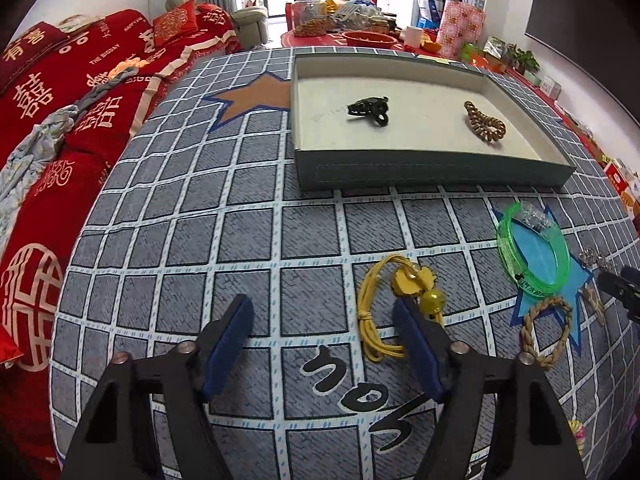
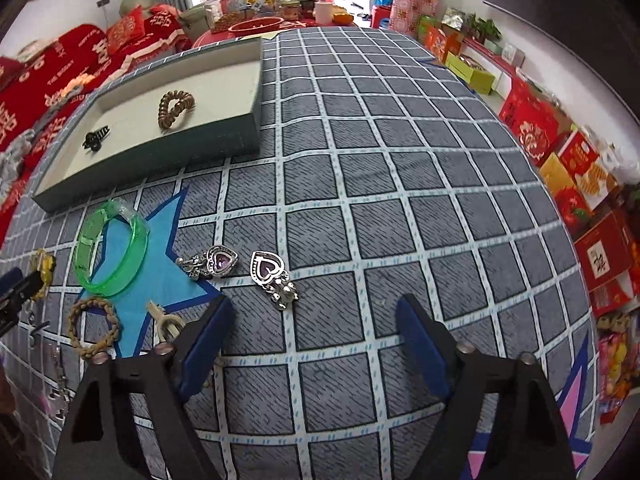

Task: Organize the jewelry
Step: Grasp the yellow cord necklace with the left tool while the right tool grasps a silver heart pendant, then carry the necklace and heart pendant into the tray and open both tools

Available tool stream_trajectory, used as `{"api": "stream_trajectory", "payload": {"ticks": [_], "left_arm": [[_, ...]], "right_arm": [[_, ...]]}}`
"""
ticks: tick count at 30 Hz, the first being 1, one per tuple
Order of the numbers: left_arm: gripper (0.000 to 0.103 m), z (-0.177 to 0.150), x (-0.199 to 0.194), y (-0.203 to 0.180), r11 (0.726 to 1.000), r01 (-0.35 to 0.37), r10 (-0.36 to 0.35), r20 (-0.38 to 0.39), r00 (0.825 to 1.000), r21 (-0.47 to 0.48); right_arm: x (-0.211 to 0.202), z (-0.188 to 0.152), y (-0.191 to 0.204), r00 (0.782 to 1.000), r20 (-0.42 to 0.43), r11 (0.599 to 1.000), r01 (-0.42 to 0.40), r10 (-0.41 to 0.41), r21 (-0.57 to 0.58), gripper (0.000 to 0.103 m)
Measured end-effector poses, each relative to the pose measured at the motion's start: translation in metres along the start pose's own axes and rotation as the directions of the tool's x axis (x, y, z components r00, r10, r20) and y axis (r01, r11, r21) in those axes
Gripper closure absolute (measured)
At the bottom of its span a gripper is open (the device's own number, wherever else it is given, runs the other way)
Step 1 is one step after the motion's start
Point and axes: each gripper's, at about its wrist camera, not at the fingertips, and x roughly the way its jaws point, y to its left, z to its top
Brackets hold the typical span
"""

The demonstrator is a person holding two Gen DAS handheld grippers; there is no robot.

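Yellow cord and a gold-coloured charm make up the pendant (image 1: 394,300) that I judge to be the next piece to go: it lies on the checked cloth (image 1: 280,240) just beside the right finger of the left gripper (image 1: 324,320), its charm end touching or nearly touching that finger's tip. Its long axis runs near to far, the looped cord trailing toward the near edge. So it sits to the right of the gap between the fingers, not inside it; the left gripper would need to shift right before closing. That gripper is spread wide and holds nothing.

Farther right on the cloth lie a green bangle (image 1: 532,252) and a braided tan ring (image 1: 546,332). The right gripper (image 2: 312,328), also spread wide and empty, hovers over bare cloth, with two heart-shaped purple-stone earrings (image 2: 268,266) just beyond its fingertips, nearer its left finger.

The grey box (image 1: 432,172) stands at the far side, well apart from the pendant, already holding a black hair claw (image 1: 370,110) and a brown spiral hair tie (image 1: 484,122).
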Motion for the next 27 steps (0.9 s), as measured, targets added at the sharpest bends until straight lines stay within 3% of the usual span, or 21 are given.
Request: {"api": "stream_trajectory", "payload": {"ticks": [3, 6, 8, 10, 12, 21, 27], "left_arm": [[0.019, 0.002, 0.001, -0.005, 1.000, 0.002, -0.002, 0.000, 1.000, 0.018], [0.032, 0.003, 0.000, -0.010, 0.999, 0.022, -0.022, 0.001, 1.000, 0.030], [0.046, 0.003, -0.001, -0.015, 0.998, 0.036, -0.036, 0.004, 0.999, 0.049], [0.073, 0.003, -0.003, -0.021, 0.996, 0.049, -0.050, 0.008, 0.999, 0.068], [0.084, 0.002, -0.003, -0.025, 0.995, 0.059, -0.060, 0.006, 0.998, 0.085], [0.084, 0.002, -0.036, -0.023, 0.986, 0.153, -0.158, 0.068, 0.985, 0.073], [0.084, 0.010, -0.055, -0.021, 0.983, 0.166, -0.173, 0.109, 0.979, 0.073]], "right_arm": [[-0.001, 0.002, 0.005, 1.000, 0.008, 1.000, -0.009, 0.010, -0.019, 0.028], [-0.002, 0.004, 0.009, 1.000, 0.011, 0.999, -0.020, 0.020, -0.029, 0.038], [-0.005, 0.004, 0.011, 0.999, 0.014, 0.999, -0.029, 0.029, -0.039, 0.050], [-0.007, 0.003, 0.013, 0.999, 0.016, 0.998, -0.036, 0.037, -0.044, 0.075], [-0.009, 0.003, 0.012, 0.999, 0.017, 0.999, -0.035, 0.035, -0.036, 0.085], [-0.029, 0.000, -0.009, 0.987, 0.063, 0.987, -0.149, 0.145, 0.067, 0.086], [-0.052, 0.011, -0.010, 0.975, 0.113, 0.977, -0.201, 0.191, 0.077, 0.087]]}}
